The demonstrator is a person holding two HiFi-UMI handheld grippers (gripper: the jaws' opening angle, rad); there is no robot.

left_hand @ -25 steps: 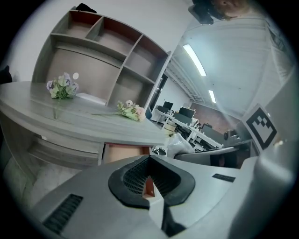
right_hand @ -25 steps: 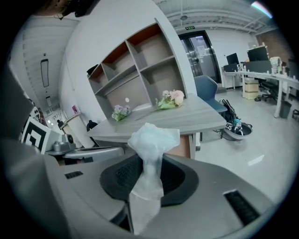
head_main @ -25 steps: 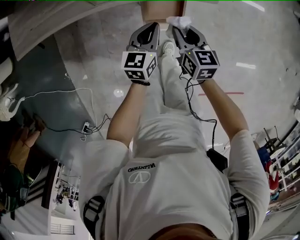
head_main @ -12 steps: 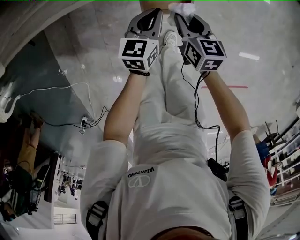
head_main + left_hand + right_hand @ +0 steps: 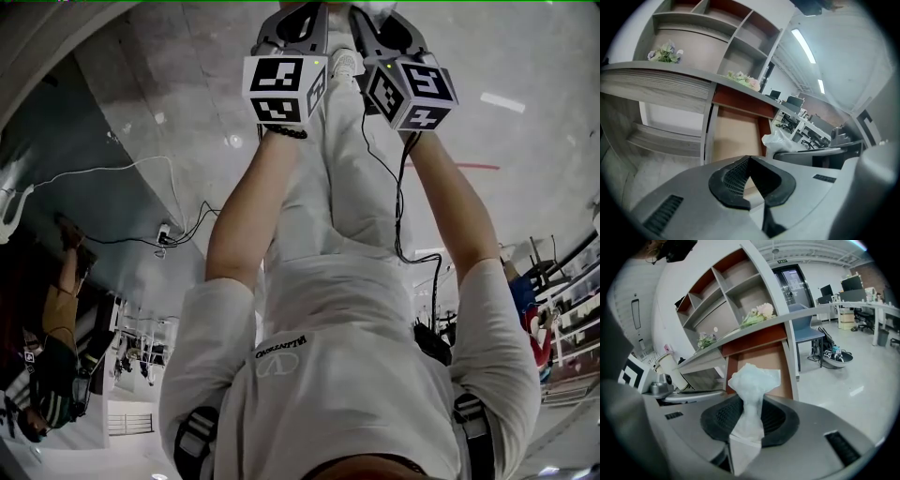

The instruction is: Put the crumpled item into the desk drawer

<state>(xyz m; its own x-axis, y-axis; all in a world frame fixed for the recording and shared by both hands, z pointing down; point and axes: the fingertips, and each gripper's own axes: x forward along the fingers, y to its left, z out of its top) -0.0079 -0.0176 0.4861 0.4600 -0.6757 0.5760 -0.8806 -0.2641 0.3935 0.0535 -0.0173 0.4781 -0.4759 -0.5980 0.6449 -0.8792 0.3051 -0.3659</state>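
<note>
- Right gripper view: the right gripper (image 5: 749, 409) has its jaws clamped on the crumpled white paper (image 5: 753, 379), which sticks up above them.
- The open desk drawer (image 5: 777, 363) lies just beyond the paper.
- Left gripper view: the left gripper (image 5: 748, 161) has its jaws pressed together, with nothing between them.

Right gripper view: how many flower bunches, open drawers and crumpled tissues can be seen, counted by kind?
Pale flower bunches: 2
Open brown wooden desk drawer: 1
Crumpled white paper tissue: 1
Total: 4
</note>
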